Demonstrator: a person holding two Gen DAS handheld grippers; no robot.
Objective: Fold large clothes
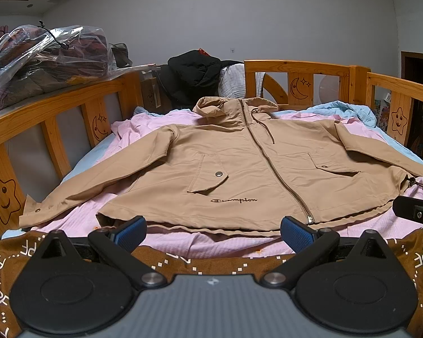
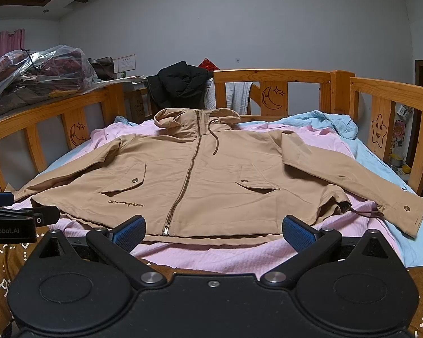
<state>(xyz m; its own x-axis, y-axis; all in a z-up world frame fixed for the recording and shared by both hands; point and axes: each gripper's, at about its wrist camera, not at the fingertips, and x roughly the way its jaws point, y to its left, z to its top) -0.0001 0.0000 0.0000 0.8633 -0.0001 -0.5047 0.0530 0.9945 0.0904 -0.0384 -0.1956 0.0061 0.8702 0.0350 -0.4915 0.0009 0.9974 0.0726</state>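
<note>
Both of my grippers sit at the foot of the bed with their jaws spread wide and nothing between them. My left gripper [image 1: 213, 232] faces the hem left of the zip, and my right gripper [image 2: 213, 232] faces the hem right of it; neither touches cloth yet.

Straight ahead of both lies the tan jacket [image 1: 239, 166], front up and zipped, hood at the far end and hem nearest my fingertips. I judge it is spread this way so that the sleeves can be turned in first. Its left sleeve [image 1: 93, 180] runs out ahead and to the left of my left gripper, cuff near the wooden rail [image 1: 56, 107]. Its right sleeve [image 2: 352, 174] runs ahead and to the right of my right gripper, cuff lying partly on the blue sheet [image 2: 380, 157].

Under the jacket lies a pink blanket [image 2: 225, 256], a flat surface to fold on. A hem drawstring [image 2: 366, 213] trails loose ahead-right of my right gripper and could snag.

Folding has not begun, I judge; each gripper seems placed to reach for its own side of the garment.
</note>
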